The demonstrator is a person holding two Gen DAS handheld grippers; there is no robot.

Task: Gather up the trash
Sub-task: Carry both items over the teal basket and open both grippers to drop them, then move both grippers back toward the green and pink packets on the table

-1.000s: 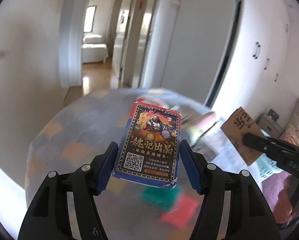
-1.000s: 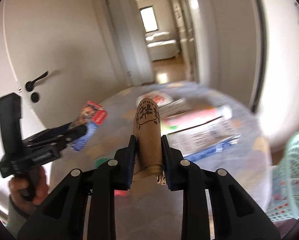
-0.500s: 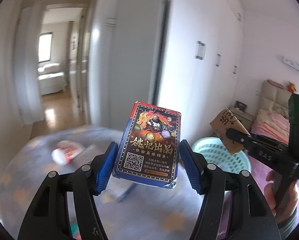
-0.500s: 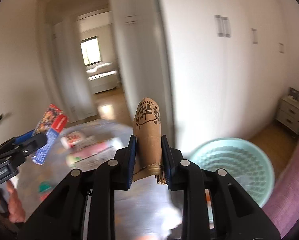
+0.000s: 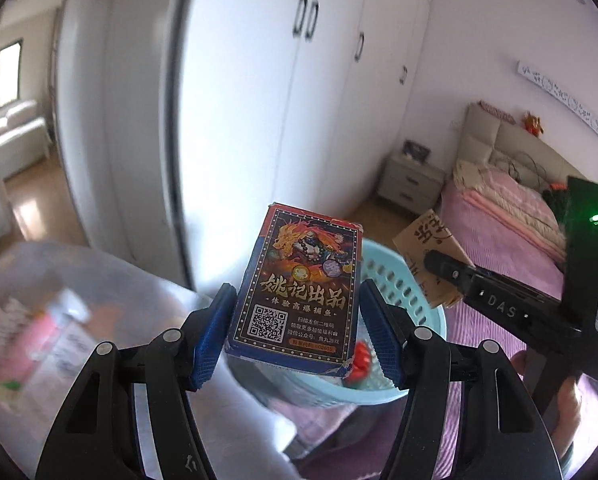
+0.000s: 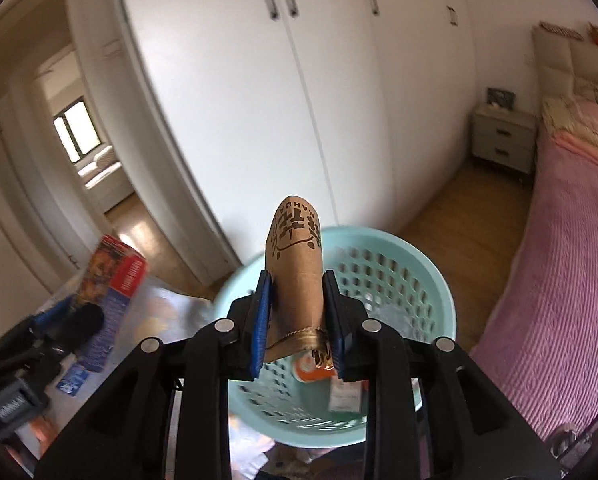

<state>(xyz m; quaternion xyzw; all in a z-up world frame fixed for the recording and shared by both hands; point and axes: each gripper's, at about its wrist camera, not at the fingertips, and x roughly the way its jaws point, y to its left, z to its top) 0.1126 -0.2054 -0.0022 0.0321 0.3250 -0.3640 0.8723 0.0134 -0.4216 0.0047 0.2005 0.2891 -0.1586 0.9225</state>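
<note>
My left gripper (image 5: 297, 326) is shut on a dark card box (image 5: 299, 288) printed with a dragon and a QR code, held upright over the near rim of a light blue basket (image 5: 403, 292). My right gripper (image 6: 297, 324) is shut on a folded brown paper bag (image 6: 295, 264) with black lettering, directly above the same basket (image 6: 395, 276). In the left wrist view the right gripper (image 5: 451, 276) and its brown paper bag (image 5: 431, 248) show at the right. The right wrist view shows the card box (image 6: 115, 276) at the left.
Several bits of rubbish lie in the basket, among them something orange (image 6: 311, 368). A round table (image 5: 111, 292) with blurred packaging sits at the left. A pink bed (image 6: 571, 240), a nightstand (image 6: 503, 140) and white wardrobe doors (image 6: 299, 100) surround the basket.
Both grippers have swung from the cluttered table to the right, toward the blue basket, still gripping the card box and the brown bag. The basket now lies beneath both.
</note>
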